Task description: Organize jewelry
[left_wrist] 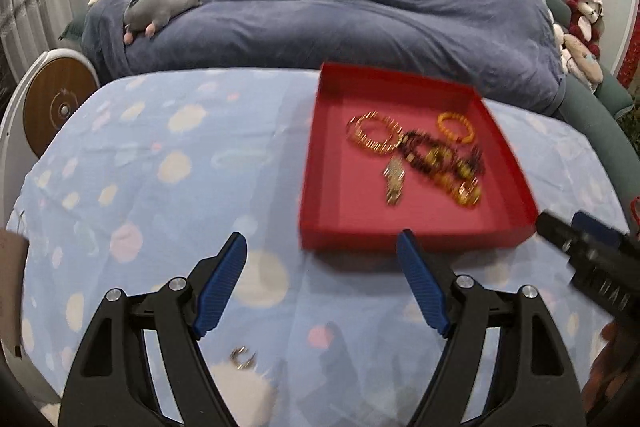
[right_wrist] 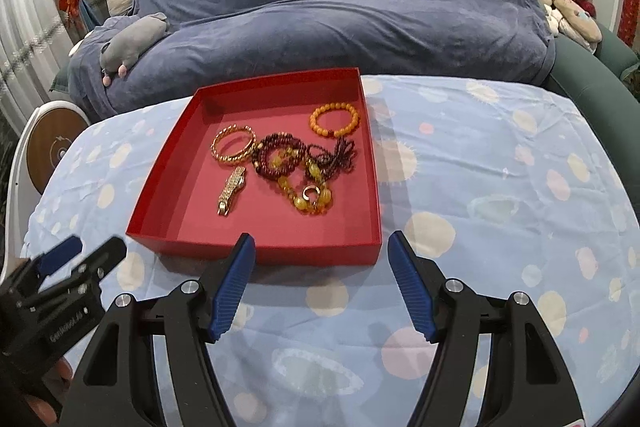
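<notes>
Most of the jewelry already lies in the red tray (right_wrist: 168,195) on the dotted blue bedsheet (right_wrist: 480,187): a gold bangle (right_wrist: 234,147), an orange bead bracelet (right_wrist: 335,119), a gold watch (right_wrist: 231,195), and a tangle of dark red and amber beads (right_wrist: 298,175) with a small ring (right_wrist: 311,192) resting on top. They sit loosely heaped toward the tray's middle and far side, not sorted apart, so I would judge the gathering nearly done and any tidying inside the tray still open. One small metal piece (left_wrist: 243,357), perhaps a ring or clasp, lies on the sheet outside the tray, close under the left gripper (left_wrist: 322,243), beside something white and fluffy (left_wrist: 244,393); that looks like what is left to collect. The left gripper stands with its blue pads (left_wrist: 224,279) spread wide and nothing between them, and the right gripper (right_wrist: 320,243) likewise gapes empty just short of the tray's near wall. Only the left wrist view shows the stray piece, and its picture is blurred, so the tray's contents read poorly there. The right wrist view is sharp and lays the tray out plainly, but the stray piece is outside it. Each view catches the other gripper at its edge.
</notes>
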